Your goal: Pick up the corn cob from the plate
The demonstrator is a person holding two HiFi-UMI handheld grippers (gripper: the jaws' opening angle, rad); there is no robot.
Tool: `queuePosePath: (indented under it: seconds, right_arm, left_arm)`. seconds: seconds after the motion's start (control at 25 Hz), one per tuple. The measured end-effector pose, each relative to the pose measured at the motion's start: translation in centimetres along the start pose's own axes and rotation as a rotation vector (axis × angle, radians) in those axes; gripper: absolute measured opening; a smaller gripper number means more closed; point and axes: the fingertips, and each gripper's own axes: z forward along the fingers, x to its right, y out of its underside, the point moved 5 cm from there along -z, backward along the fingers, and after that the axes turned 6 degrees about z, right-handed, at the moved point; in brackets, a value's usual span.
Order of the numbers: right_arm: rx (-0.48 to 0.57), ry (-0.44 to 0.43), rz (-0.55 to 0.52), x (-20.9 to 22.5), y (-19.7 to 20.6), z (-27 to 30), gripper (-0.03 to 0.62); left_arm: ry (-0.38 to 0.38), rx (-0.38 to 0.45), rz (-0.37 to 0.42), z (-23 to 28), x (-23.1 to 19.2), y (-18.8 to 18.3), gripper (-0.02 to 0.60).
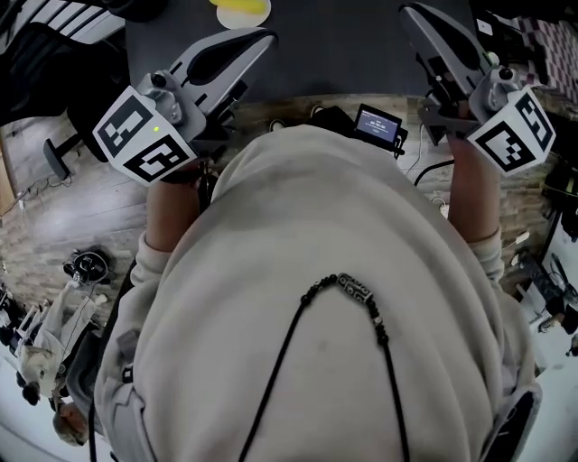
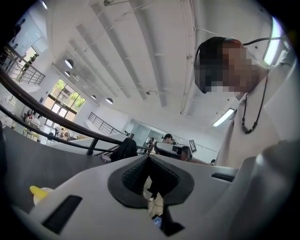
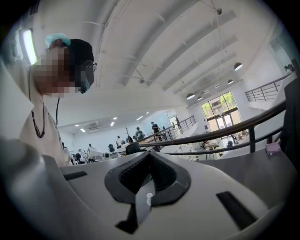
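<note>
The person's pale hoodie [image 1: 343, 271] fills the near view, a beaded cord [image 1: 359, 291] lying across it. Beyond it the left gripper [image 1: 264, 38] and right gripper [image 1: 413, 13] point toward the dark table [image 1: 343, 45] — each has its 2 jaws pressed together, holding nothing. The corn cob [image 1: 239, 4] lies on the plate [image 1: 246, 18] further back on the table, apart from both.

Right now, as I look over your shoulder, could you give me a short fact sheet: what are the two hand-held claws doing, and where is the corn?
left gripper: jaws together, nothing between them, held up in front of the chest
right gripper: jaws together, empty, held up likewise
corn cob: yellow, on the dark table, cut off by the top edge of the head view
contact: neither gripper touches the corn cob
person: pale sweatshirt, standing at the table's near edge
pick-up: not yet done
</note>
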Motion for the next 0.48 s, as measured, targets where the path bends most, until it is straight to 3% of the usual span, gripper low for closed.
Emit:
queuePosePath:
  seconds: [0.2, 0.48]
  right_arm:
    - [-0.008, -0.067, 0.004, 0.6, 2.5, -2.2, 0.017]
    - [-0.043, -0.166, -0.038, -0.2, 2.0, -2.0, 0.017]
  left_arm:
    - [-0.073, 0.011, 0.008, 0.2, 3.2, 2.5, 0.002]
    - [-0.16, 0.094, 0.003, -0.6, 7.1, 0.8, 0.002]
